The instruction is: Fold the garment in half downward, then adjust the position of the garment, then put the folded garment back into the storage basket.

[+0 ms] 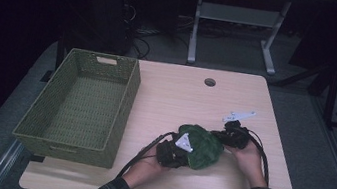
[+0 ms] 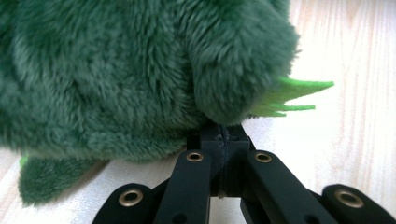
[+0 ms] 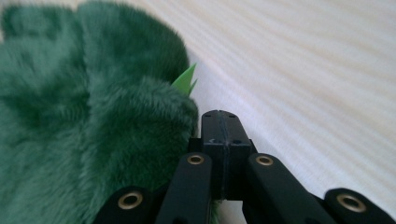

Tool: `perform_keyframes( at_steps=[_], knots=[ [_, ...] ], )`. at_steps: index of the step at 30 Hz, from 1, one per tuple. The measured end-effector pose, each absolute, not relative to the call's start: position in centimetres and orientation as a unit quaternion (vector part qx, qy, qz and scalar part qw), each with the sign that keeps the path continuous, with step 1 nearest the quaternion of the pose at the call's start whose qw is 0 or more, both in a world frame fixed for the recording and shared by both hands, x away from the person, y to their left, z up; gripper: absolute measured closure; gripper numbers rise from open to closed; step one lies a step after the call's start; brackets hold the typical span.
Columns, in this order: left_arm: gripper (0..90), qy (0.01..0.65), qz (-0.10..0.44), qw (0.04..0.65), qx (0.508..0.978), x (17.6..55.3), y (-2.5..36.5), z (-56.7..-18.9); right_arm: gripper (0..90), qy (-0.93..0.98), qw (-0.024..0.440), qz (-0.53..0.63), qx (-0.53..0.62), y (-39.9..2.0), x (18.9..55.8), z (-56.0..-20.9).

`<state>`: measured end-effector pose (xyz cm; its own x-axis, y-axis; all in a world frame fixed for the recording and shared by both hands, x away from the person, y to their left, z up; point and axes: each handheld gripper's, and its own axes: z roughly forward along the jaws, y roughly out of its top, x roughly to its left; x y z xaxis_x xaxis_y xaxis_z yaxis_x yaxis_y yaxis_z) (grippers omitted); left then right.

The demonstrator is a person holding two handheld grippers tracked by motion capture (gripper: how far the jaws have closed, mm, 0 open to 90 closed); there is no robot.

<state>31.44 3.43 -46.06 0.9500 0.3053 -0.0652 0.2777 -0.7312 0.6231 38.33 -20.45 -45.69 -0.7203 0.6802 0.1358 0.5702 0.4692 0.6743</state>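
Basket [image 1: 78, 106] at the left of the table [image 1: 177, 91] — woven, green, open-topped, nothing visible inside it. Its long axis runs near to far.

Left hand-held gripper [image 1: 179, 152] sits right of the basket, near the front edge, pressed against the near-left side of the plush toy [image 1: 200, 146]. In the left gripper view its jaws stand clenched together, tips [image 2: 224, 135] tucked under the fur; whether a fold of fabric is pinched between them I cannot tell — the fur hides the tips.

Plush toy lies right of centre on the table, a rounded dark-green heap with bright green felt spikes [image 2: 289, 95] showing at one edge. It is well apart from the basket, with bare table between.

Right hand-held gripper [image 1: 235, 134] is at the toy's far-right side, jaws also clenched, empty as far as the right gripper view shows, tips [image 3: 220, 122] just beside the fur [image 3: 93, 130] rather than in it.

Key relation: the toy lies between the two grippers, the basket off to the left of both. The left hand is the nearer one to the basket, so a carry would run leftward past it; judged from this, a secure hold has to be confirmed first.
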Motion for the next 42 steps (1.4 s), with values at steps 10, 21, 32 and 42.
perform_keyframes(
  at_steps=[10,21,32,42],
  knots=[
    [89.9,0.168,0.032,0.334,0.927,31.8,4.2,-46.0,89.9,0.863,0.050,0.361,0.350,-21.2,36.6,-46.0],
    [89.9,0.176,0.040,0.338,0.924,32.9,5.5,-45.7,89.9,0.872,0.042,0.355,0.335,-21.2,33.6,-45.9],
    [86.8,0.180,0.030,0.351,0.918,33.0,7.4,-44.5,60.0,0.840,0.087,0.364,0.394,-24.3,32.5,-45.9],
    [54.3,0.164,0.020,0.350,0.922,32.8,8.4,-42.9,13.4,0.812,0.136,0.343,0.452,-28.0,30.9,-47.2]
  ],
)
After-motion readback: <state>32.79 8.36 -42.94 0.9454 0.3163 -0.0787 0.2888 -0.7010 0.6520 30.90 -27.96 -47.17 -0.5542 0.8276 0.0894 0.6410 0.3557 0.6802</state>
